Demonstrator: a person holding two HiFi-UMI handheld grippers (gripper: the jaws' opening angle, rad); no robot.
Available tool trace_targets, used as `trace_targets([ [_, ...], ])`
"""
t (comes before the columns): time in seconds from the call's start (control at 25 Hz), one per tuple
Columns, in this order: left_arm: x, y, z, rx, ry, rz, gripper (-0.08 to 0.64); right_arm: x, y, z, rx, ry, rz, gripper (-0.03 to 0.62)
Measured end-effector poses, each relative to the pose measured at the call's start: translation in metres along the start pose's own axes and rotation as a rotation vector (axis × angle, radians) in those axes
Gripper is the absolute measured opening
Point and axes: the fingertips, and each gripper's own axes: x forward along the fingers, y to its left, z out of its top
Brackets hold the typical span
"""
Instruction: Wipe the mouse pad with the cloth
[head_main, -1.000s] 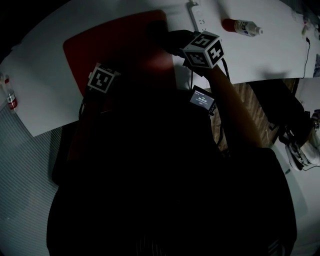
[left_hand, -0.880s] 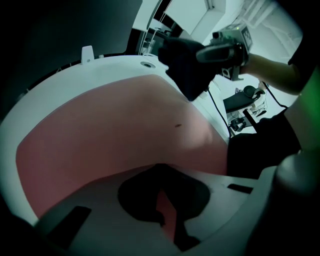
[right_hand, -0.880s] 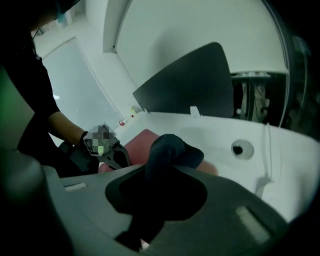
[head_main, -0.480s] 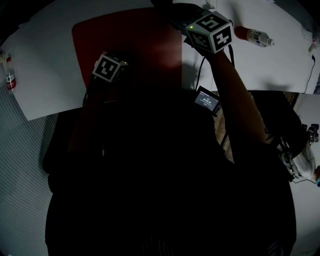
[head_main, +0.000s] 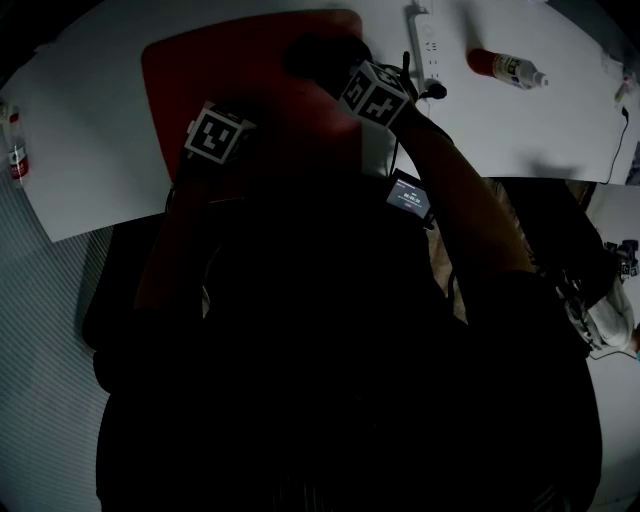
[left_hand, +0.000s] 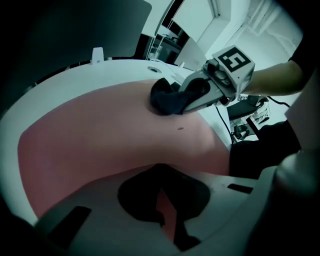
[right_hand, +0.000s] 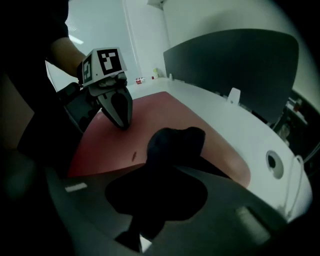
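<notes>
Print on the red-labelled bottle (head_main: 505, 68) at far right is too small to read. The right gripper (left_hand: 177, 102) is clamped on the dark cloth (right_hand: 175, 142), which lies on the red mouse pad (head_main: 230, 70) near its far right edge. The left gripper (right_hand: 122, 122), jaws together, rests tips-down on the pad's near left. Bare pad lies between them.

Mouse pad (head_main: 230, 70) on table (head_main: 90, 110), left of centre. Cloth (left_hand: 167, 97) on pad's far right part, between right gripper (left_hand: 175, 106) jaws. Left gripper (right_hand: 121, 122) over pad, nearer than cloth, left of it. Power strip (head_main: 428, 45) right of pad; bottle (head_main: 505, 67) farther right.
</notes>
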Motion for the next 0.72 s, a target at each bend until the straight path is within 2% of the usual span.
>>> trace_targets([
  [0.12,0.0,-0.001,0.003,-0.005,-0.034,-0.01,0.008,0.0,0.034,-0.004,0.048,0.008,0.097,0.066],
  [0.28,0.004,-0.005,0.007,-0.024,-0.07,-0.023,0.008,0.0,0.101,-0.023,-0.069,0.054,0.223,0.066],
  [0.4,0.004,-0.003,0.013,0.007,-0.077,-0.009,0.008,-0.002,0.114,-0.032,-0.134,0.085,0.282,0.066],
  [0.48,0.004,-0.005,0.015,0.069,-0.068,0.027,0.008,-0.007,0.101,-0.039,-0.173,0.116,0.265,0.065],
  [0.56,0.003,-0.007,0.014,0.122,-0.058,0.062,0.008,-0.013,0.069,-0.047,-0.185,0.146,0.19,0.065],
  [0.72,0.002,-0.005,0.008,0.112,-0.073,0.073,0.008,-0.021,-0.024,-0.04,-0.119,0.171,-0.011,0.066],
])
